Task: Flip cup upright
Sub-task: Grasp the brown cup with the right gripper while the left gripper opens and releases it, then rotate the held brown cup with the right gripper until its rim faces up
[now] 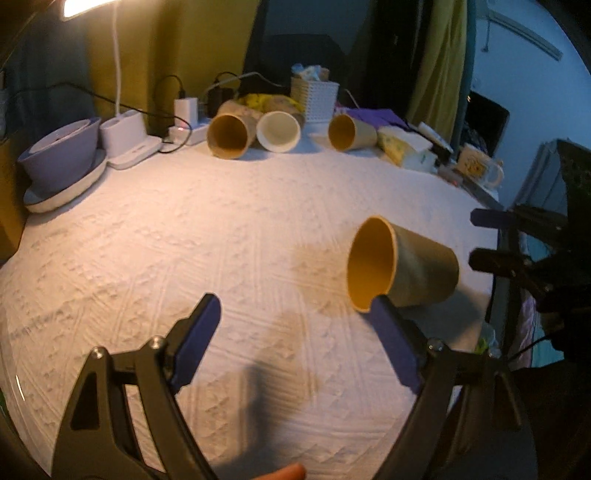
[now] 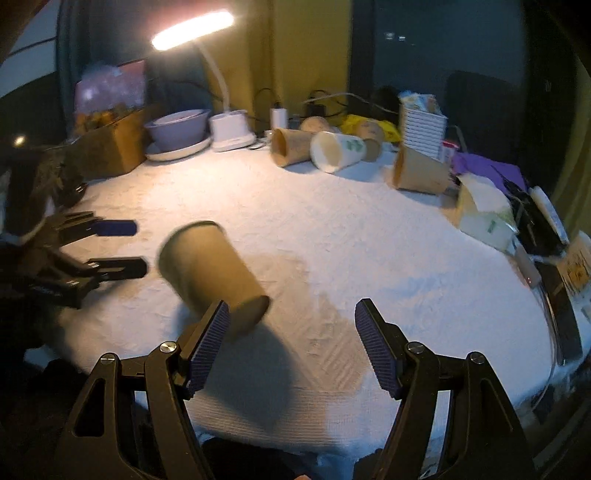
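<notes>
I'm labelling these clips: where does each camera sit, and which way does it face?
Left wrist: on the left tongs, facing across the white tablecloth; its open tongs show, and the right tongs at the right edge.
Right wrist: on the right tongs, facing the lamp; its open tongs show, and the left tongs at left.
Shared: the tipped brown cup, the far cups.

From the left wrist we look low across the white tablecloth (image 1: 221, 229) toward the back wall; from the right wrist we face likewise, slightly higher. Both views share the tipped brown cup (image 1: 402, 264) (image 2: 210, 273) nearby and each other's gripper.
</notes>
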